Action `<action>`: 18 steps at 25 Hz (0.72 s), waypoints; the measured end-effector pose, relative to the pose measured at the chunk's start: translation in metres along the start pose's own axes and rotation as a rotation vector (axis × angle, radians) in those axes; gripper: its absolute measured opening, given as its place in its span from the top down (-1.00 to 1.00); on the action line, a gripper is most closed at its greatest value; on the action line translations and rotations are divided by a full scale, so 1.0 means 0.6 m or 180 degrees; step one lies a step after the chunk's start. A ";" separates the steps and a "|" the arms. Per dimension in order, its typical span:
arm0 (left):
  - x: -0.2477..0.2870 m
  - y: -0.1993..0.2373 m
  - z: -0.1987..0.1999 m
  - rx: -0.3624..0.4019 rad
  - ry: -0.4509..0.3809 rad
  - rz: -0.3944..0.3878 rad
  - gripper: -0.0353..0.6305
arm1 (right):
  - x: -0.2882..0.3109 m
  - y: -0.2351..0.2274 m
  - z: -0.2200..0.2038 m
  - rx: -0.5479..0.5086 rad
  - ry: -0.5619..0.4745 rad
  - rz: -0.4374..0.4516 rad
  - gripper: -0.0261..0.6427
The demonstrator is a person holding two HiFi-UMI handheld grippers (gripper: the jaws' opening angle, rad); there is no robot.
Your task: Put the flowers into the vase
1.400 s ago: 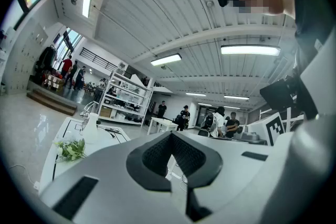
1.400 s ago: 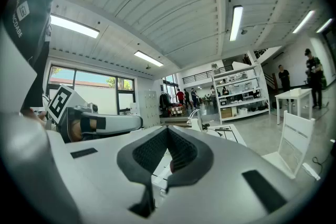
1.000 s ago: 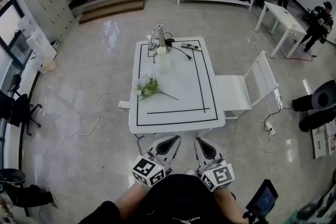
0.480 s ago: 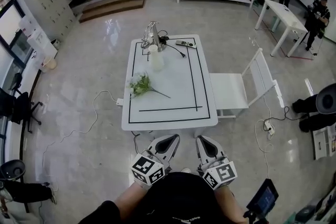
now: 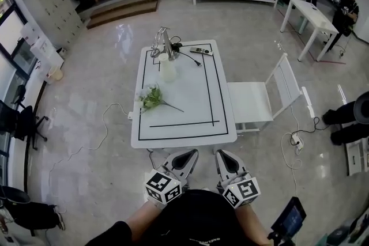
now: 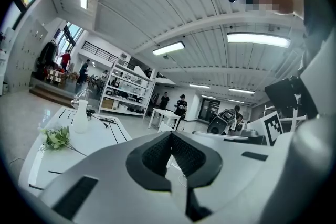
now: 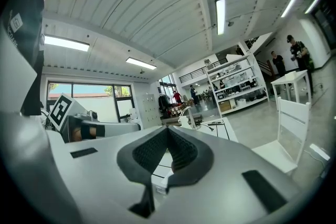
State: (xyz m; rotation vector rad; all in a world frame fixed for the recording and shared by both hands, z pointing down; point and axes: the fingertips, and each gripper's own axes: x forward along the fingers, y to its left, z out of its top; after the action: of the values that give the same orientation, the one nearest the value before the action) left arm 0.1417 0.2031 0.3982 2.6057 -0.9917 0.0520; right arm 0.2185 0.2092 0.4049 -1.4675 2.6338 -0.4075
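Workshop floor, mid-task: a white table (image 5: 196, 95) marked with a black rectangle stands on the polished floor. A white chair (image 5: 259, 102) sits against its right side, and a person stands just short of its near edge. The left gripper (image 5: 187, 152) and right gripper (image 5: 224, 154) are held side by side close to the body, pointing roughly level towards the table. Each has its jaws closed together with nothing between them.

The white vase (image 5: 166, 69) stands upright at the table's far end, near a metal lamp-like fixture (image 5: 159, 42) and a remote control (image 5: 200, 50). The flowers (image 5: 150, 97), a small bunch of white blooms and green leaves, lie on their side near the table's left edge, well apart from the vase. Their thin stem (image 5: 173, 106) trails towards the centre.

No flower is in hand yet, and both grippers are out of reach of the bunch. The pick-up would likely go best with one gripper opened before it arrives and closed on the bare stem rather than the blooms. The other could then steady the vase, whose neck looks narrow.
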 end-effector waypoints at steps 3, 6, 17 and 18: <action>0.006 0.015 0.004 0.0035 0.0024 -0.0025 0.90 | 0.025 -0.004 0.000 0.0014 0.0015 0.0006 0.92; 0.011 0.049 0.012 0.0019 0.0049 0.0018 0.90 | 0.057 0.001 0.002 -0.0024 0.0042 0.0049 0.92; 0.038 0.164 0.046 -0.0052 0.0050 0.0045 0.90 | 0.175 -0.012 -0.004 0.0006 0.0152 0.0034 0.92; 0.040 0.174 0.047 -0.0066 0.0049 0.0038 0.90 | 0.185 -0.013 -0.006 0.0010 0.0167 0.0031 0.92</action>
State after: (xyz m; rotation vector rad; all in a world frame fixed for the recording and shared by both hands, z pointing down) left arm 0.0894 0.1061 0.4076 2.5767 -0.9973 0.0644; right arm 0.1652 0.1123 0.4153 -1.4624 2.6782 -0.4552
